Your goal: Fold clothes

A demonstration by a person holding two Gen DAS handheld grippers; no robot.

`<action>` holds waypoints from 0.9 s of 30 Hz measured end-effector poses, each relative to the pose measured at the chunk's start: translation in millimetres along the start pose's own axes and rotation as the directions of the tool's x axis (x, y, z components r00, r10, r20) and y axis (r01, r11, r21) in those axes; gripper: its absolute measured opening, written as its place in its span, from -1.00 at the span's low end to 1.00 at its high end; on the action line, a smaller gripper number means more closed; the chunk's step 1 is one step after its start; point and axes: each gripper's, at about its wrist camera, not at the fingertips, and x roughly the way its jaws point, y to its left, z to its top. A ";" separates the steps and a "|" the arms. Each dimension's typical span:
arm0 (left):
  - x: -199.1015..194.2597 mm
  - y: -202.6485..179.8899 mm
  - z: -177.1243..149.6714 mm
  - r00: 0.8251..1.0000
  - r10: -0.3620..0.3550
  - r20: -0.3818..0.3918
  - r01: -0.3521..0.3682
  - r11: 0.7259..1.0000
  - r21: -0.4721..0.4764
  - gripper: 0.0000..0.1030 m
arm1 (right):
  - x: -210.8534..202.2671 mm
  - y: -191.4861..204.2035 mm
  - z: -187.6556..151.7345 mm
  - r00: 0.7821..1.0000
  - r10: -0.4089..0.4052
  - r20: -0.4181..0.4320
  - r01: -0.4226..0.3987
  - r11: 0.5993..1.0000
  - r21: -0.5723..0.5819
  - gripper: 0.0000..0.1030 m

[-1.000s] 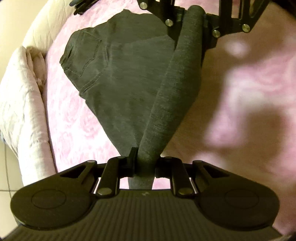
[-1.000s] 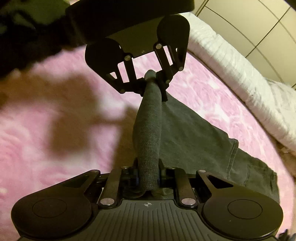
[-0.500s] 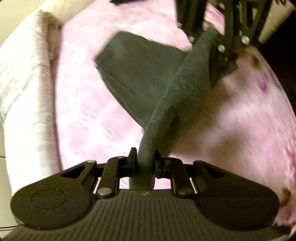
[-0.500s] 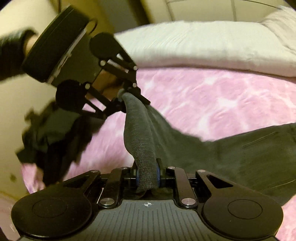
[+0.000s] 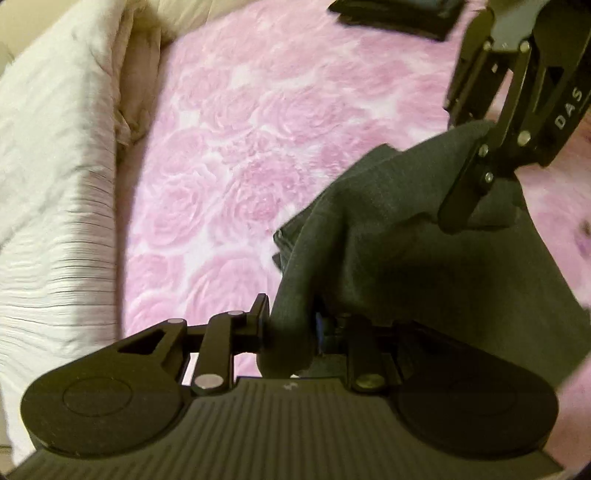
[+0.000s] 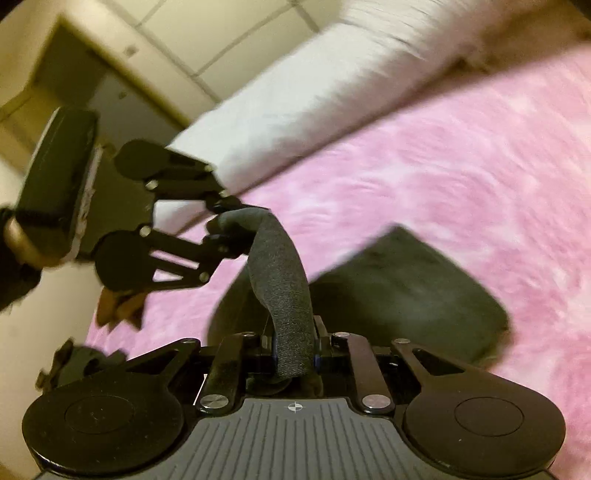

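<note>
Dark grey trousers [image 5: 406, 258] lie doubled over on the pink rose-patterned blanket [image 5: 240, 147]. A rolled edge of the cloth spans both grippers. My left gripper [image 5: 291, 321] has a thick bunch of that edge between its jaws, which are opening; the cloth still fills the gap. The right gripper [image 5: 476, 184] shows at the upper right of the left wrist view, pinching the other end. In the right wrist view, my right gripper [image 6: 293, 354] is shut on the grey strip, which arches up to the left gripper [image 6: 218, 221]. The folded trousers [image 6: 413, 295] rest beyond.
A white ribbed duvet [image 5: 55, 184] runs along the bed's edge, seen also as the white duvet [image 6: 295, 92]. Dark folded clothes [image 5: 399, 14] lie at the far end of the blanket. A doorway [image 6: 92, 74] and tiled wall stand behind.
Both grippers have swept fast across the bed, carrying the trouser edge with them. The garment now lies doubled into a shorter shape. The left jaws stand wider apart.
</note>
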 end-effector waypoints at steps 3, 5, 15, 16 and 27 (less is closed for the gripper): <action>37.5 4.5 4.3 1.000 -0.006 -0.005 0.006 0.994 -0.112 -0.34 | 28.9 -58.1 -2.7 0.999 0.010 -0.039 -0.006 0.995 0.098 -0.70; 47.4 8.6 -1.0 0.999 -0.032 -0.005 0.030 0.986 -0.166 -0.35 | 39.6 -86.0 -6.7 0.997 0.050 -0.057 -0.039 0.983 0.181 -0.68; 68.2 37.8 13.6 0.997 -0.078 -0.006 0.074 0.960 -0.271 -0.36 | 19.0 -101.6 -1.7 1.000 0.028 -0.012 -0.024 0.965 0.260 -0.59; 73.1 37.8 16.7 0.997 -0.076 -0.013 0.070 0.960 -0.271 -0.36 | 19.2 -103.0 -2.3 1.000 0.022 -0.012 -0.018 0.964 0.265 -0.59; 28.9 23.0 -14.5 0.998 -0.025 0.058 0.042 0.950 -0.311 -0.42 | -15.8 -66.9 -37.9 0.990 -0.092 0.104 0.055 0.946 0.321 0.04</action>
